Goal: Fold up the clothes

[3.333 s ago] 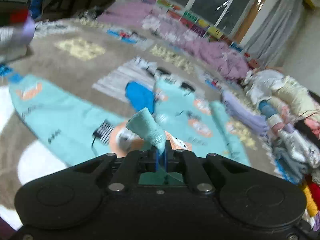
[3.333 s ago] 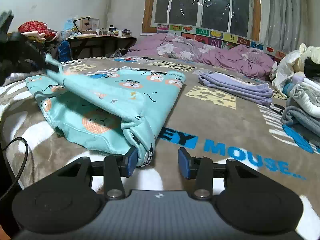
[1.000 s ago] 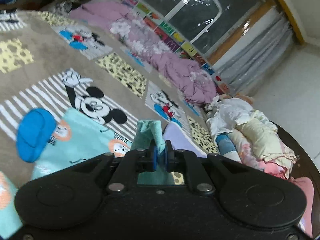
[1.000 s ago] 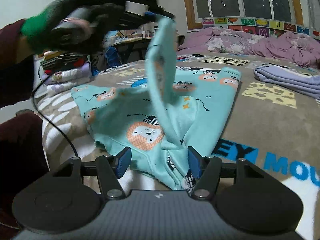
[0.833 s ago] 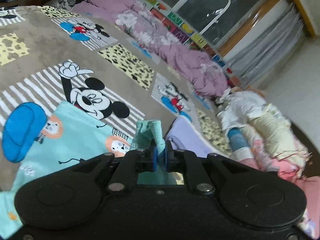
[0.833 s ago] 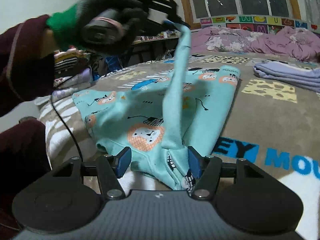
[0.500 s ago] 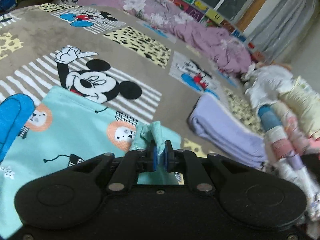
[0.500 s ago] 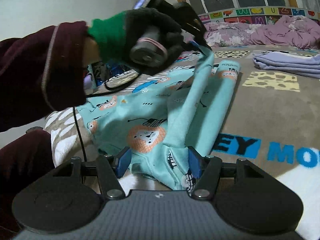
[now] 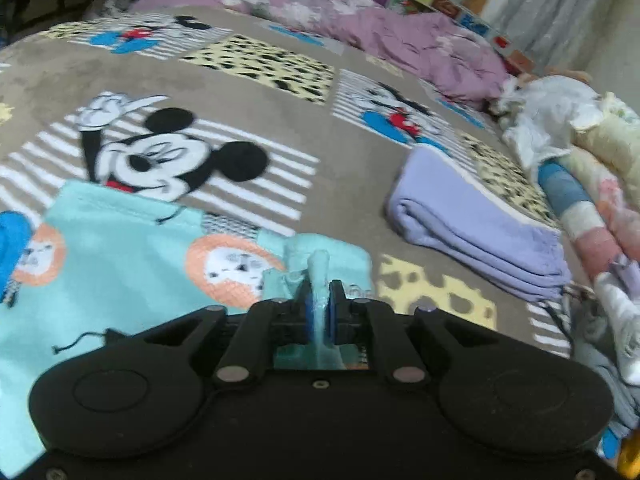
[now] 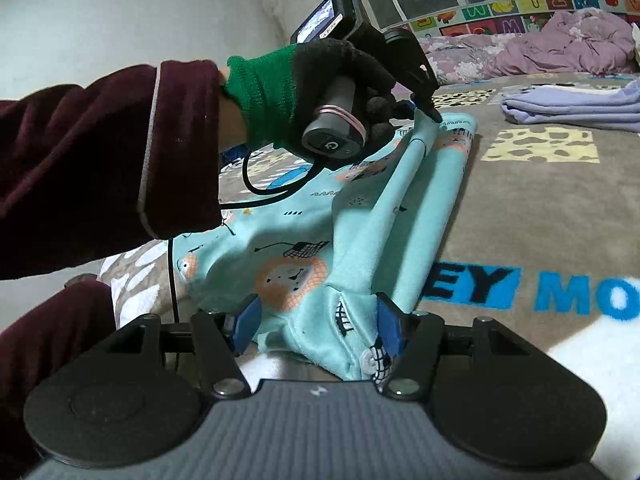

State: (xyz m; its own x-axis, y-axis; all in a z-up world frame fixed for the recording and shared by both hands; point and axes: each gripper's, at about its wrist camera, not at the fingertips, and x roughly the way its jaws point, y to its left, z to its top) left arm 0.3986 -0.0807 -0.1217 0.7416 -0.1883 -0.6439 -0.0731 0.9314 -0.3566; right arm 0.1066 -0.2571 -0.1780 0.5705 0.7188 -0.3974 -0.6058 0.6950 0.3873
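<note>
Left wrist view: left gripper (image 9: 319, 312) clamped tight on a pinch of the turquoise garment (image 9: 120, 248), a ridge of cloth standing up between the blue pads (image 9: 307, 308). Garment spread flat below and to the left, printed with orange lion rounds, its far edge lying across the cartoon-mouse blanket (image 9: 248, 92). Just past that edge, the big mouse face on white stripes. To the right and apart from the garment, a folded lilac cloth (image 9: 472, 224); beyond it, at the frame's right edge, a heap of pale clothes (image 9: 580, 152). Purple quilt (image 9: 360, 28) bunched along the far side under the window.

Right wrist view: right gripper (image 10: 316, 330) held wide apart, the near bunched end of the turquoise garment (image 10: 320, 248) sitting between the blue pads (image 10: 390, 330) — right pad touching the cloth, left pad just beside it, nothing pinched. Farther out, left gripper (image 10: 430, 114) in a black glove with green cuff (image 10: 316, 92), tip down on the garment's far corner, closed on the cloth there. From that corner, a long narrow fold running back toward the near end, lying on top of the rest of the garment. Maroon sleeve (image 10: 100, 160) filling the left side. Blue lettering on the blanket (image 10: 520, 220) to the right of the garment; folded lilac cloth (image 10: 572, 106) well beyond.
</note>
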